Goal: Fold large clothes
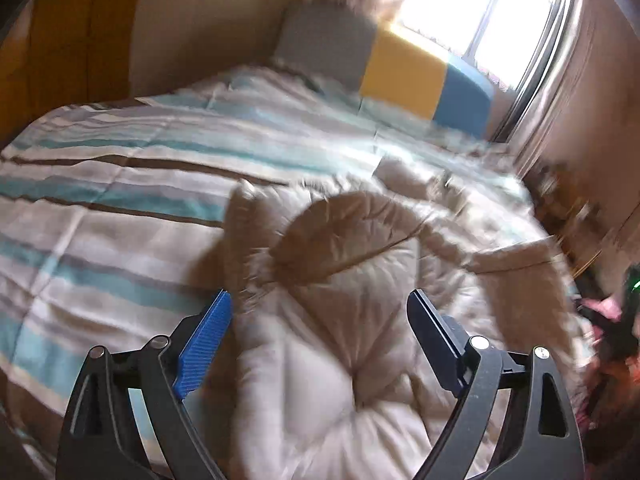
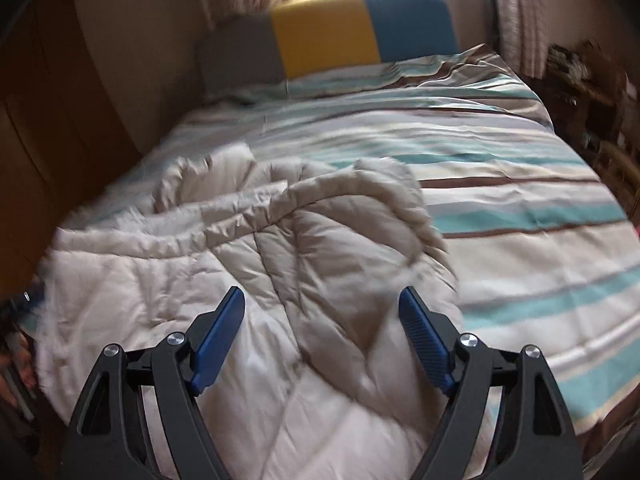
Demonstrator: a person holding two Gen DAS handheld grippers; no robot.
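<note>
A large beige quilted comforter (image 1: 352, 264) lies crumpled on a bed with a striped cover (image 1: 100, 184). In the left wrist view my left gripper (image 1: 320, 304) hovers over it, jaws wide apart, nothing between them. The comforter also shows in the right wrist view (image 2: 240, 248), bunched on the bed's near left part, with a rolled edge curling across it. My right gripper (image 2: 322, 300) is open above the comforter and holds nothing. Both views are blurred.
The striped bed cover (image 2: 520, 216) spreads to the right. A grey, yellow and blue headboard (image 2: 332, 28) stands under a bright window with curtains. A wooden wardrobe (image 2: 48, 120) lines the left side. Cluttered furniture (image 2: 580, 80) stands to the right of the bed.
</note>
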